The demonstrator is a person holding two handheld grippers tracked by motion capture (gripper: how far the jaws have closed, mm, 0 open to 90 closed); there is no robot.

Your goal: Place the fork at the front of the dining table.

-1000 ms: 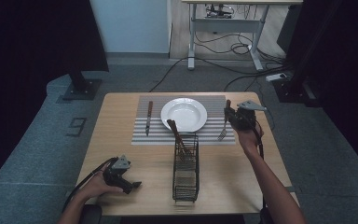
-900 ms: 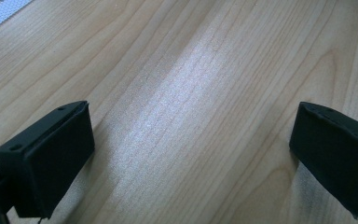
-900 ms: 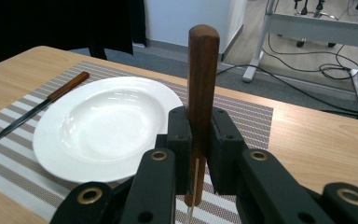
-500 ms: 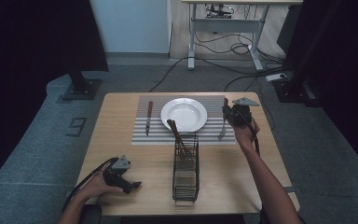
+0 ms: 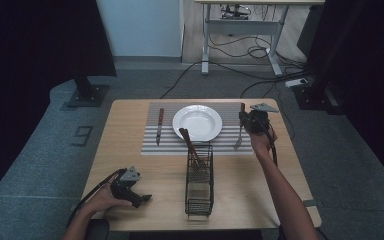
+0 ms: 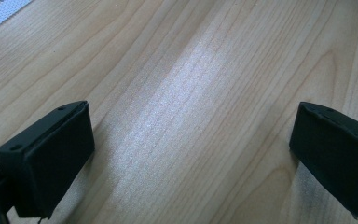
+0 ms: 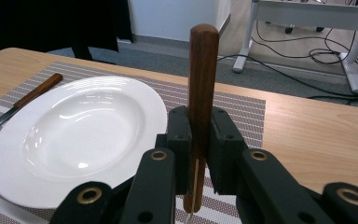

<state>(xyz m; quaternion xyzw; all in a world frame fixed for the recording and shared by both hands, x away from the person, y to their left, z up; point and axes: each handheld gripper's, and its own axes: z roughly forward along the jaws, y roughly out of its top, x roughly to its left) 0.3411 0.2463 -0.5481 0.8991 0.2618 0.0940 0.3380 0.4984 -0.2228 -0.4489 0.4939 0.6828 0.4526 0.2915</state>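
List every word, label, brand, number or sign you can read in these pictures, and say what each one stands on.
None can be read: the plate, the striped placemat, the wire basket, the fork in the right gripper and the bare table carry no lettering.
A pale mark on the grey floor is too small to read.

plates: one white plate (image 5: 197, 122), left of the right tongs (image 5: 242, 116)
knives: one knife (image 5: 159, 126), beyond the plate
forks: one fork (image 5: 239, 135), in the right tongs
placemats: one striped placemat (image 5: 230, 145)
wire baskets: one wire basket (image 5: 199, 186), right of the left tongs (image 5: 143, 199)
tongs: two
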